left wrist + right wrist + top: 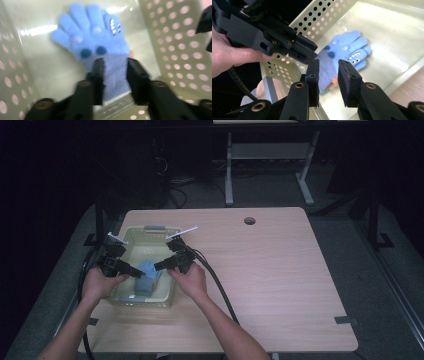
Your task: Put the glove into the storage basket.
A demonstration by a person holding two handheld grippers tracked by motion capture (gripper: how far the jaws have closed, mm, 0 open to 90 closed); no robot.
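Note:
A light-blue knitted glove (148, 276) with a toothy monster face lies on the floor of a pale perforated basket (131, 233) at the table's left. In the left gripper view the glove (95, 35) spreads its fingers away from me, and my left gripper (115, 62) stands open with the grey-blue cuff in the gap between its jaws. My right gripper (329, 65) is open too, just above the glove (347, 48) and its cuff. Seen from above, the left gripper (136, 271) and right gripper (159, 266) reach in from opposite sides.
The basket walls (175, 37) close in on both sides of the glove. A small orange bit (334, 81) peeks from under the cuff. Black cables (220, 290) trail over the wooden table (280, 270), which has a round hole (249, 220) at the back.

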